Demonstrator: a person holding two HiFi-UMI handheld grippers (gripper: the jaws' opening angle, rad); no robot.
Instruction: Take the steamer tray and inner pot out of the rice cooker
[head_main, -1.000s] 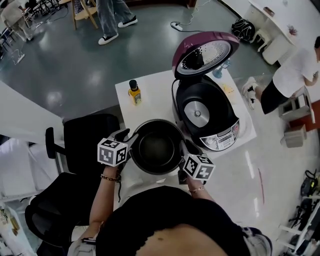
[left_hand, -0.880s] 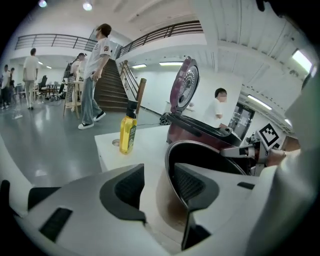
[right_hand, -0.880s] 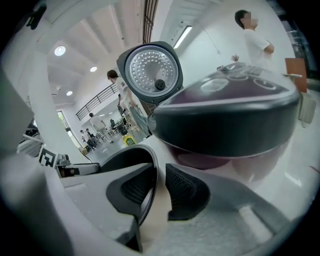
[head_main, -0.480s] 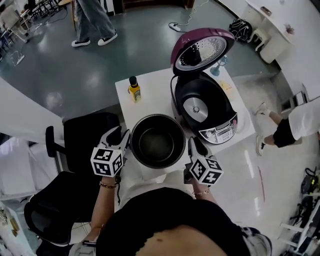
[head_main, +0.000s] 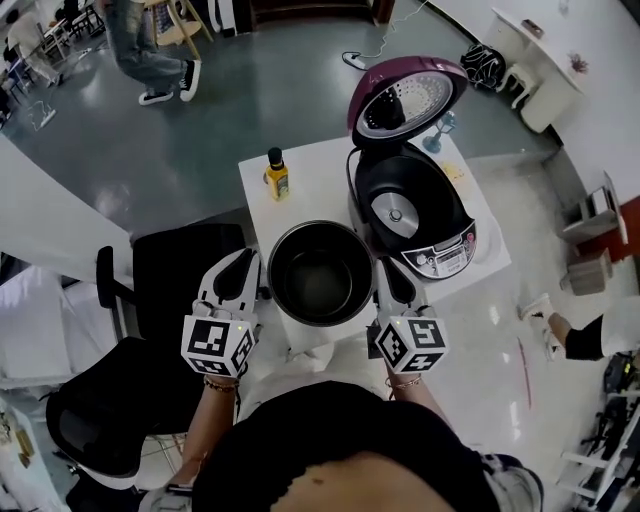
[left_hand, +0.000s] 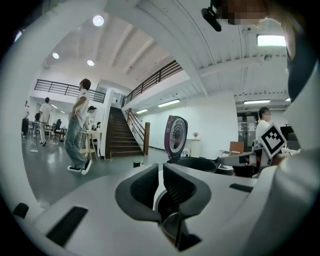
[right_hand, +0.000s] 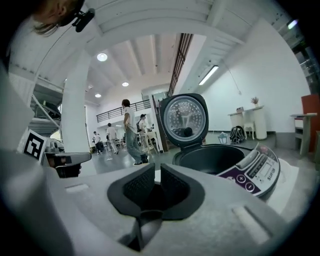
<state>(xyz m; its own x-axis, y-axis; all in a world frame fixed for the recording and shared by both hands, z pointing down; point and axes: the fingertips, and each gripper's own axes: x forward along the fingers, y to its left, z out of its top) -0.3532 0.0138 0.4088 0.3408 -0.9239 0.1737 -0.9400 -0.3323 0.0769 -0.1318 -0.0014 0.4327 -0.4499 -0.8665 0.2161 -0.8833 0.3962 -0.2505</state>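
A: Which step is this? Is the inner pot (head_main: 320, 275) already out?
B: Yes. It stands on the near part of the tabletop (head_main: 310, 180), left of the open rice cooker (head_main: 437, 262). The cooker's cavity looks bare down to the heating plate, so I judge that the lifting of the pot is done

A: And the tools?
B: The left tool (left_hand: 161, 175) hangs just beside the pot's left side. Its jaws have just been closing and now stand almost together, with nothing between them. The right tool (right_hand: 157, 175) is just beside the pot's right side, also narrow and empty

A: And the steamer tray?
B: No view shows a tray, so I cannot tell where it is. If it lies inside the pot, the next move needs a tool opened and lowered to pinch its edge; otherwise the task looks finished
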